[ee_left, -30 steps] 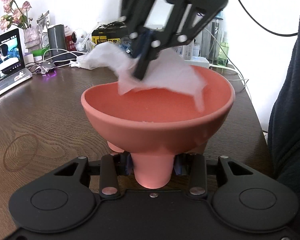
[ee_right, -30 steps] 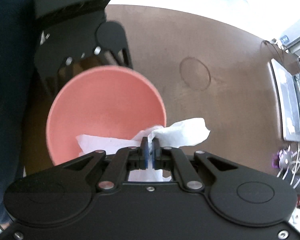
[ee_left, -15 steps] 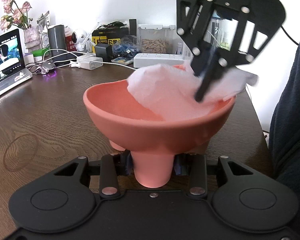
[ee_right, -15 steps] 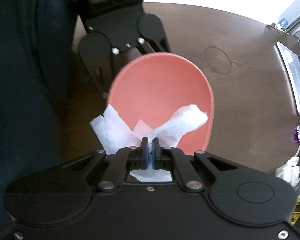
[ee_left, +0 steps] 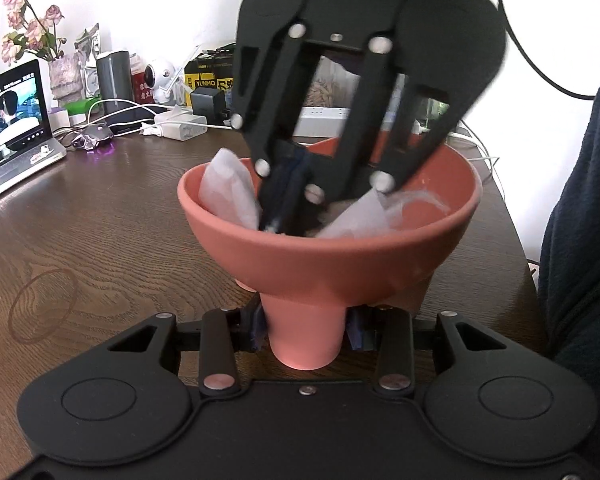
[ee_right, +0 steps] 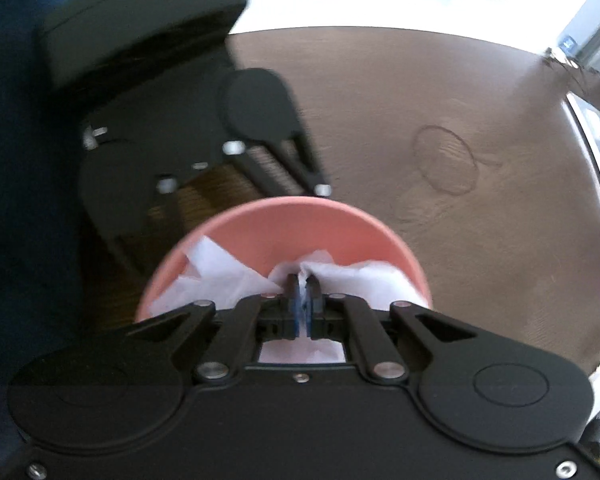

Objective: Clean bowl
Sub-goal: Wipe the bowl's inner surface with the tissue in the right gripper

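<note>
While the left gripper (ee_left: 306,330) clamps one bowl's (ee_left: 332,256) foot, the right gripper (ee_right: 304,300) pinches one tissue (ee_right: 356,280) inside.

Legible text: one item, on a yellow-and-black box (ee_left: 208,80).

Box stands at the back of the wooden table (ee_left: 112,216), behind the pink bowl (ee_left: 332,256) and just right of a small white camera-like gadget (ee_left: 158,80); its yellow panel carries black capitals reading roughly "YUNMO", with smaller characters alongside too small to make out. Red label (ee_left: 140,90) left of the gadget bears white characters, not readable. Laptop screen (ee_left: 10,116), far left of the bowl, shows small on-screen lettering, illegible.
</note>
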The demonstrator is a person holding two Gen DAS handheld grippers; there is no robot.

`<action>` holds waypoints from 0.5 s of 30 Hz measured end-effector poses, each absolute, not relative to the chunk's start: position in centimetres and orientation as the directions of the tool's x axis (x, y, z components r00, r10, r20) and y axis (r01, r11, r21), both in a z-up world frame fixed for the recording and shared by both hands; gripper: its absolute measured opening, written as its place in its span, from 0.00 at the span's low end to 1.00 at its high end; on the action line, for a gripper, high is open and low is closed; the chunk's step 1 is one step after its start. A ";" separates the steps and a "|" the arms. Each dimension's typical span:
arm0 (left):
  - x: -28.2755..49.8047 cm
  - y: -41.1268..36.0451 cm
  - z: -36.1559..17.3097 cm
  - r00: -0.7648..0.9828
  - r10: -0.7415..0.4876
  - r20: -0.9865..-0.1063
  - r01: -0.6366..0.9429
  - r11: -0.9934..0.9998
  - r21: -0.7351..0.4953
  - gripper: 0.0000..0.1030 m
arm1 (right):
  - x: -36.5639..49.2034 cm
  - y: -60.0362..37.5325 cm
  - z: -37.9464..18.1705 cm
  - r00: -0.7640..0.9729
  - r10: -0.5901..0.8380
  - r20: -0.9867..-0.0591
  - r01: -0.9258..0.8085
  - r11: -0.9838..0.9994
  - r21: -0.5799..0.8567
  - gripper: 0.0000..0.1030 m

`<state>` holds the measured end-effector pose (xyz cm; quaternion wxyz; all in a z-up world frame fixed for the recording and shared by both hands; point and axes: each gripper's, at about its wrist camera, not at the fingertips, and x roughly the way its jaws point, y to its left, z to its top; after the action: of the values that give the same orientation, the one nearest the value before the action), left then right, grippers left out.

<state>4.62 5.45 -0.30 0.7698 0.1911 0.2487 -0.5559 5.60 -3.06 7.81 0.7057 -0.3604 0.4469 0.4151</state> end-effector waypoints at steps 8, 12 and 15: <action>4.5 5.5 -0.1 0.257 -0.750 -0.609 0.950 0.312 0.016 0.38 | 4.7 -4.5 7.4 0.323 0.189 -0.928 -0.874 0.434 -0.216 0.02; 4.7 5.3 0.2 0.244 -0.738 -0.629 0.954 0.298 0.021 0.38 | 3.8 -5.0 7.2 0.337 0.167 -0.927 -0.861 0.453 -0.232 0.03; 5.0 5.0 0.5 0.224 -0.724 -0.652 0.961 0.277 0.022 0.38 | 3.1 -5.7 7.4 0.334 0.181 -0.925 -0.845 0.493 -0.209 0.03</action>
<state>5.03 5.04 0.47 0.7514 0.2176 0.2715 -0.5606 3.07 -5.71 7.41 0.7323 -0.3619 0.4586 0.3500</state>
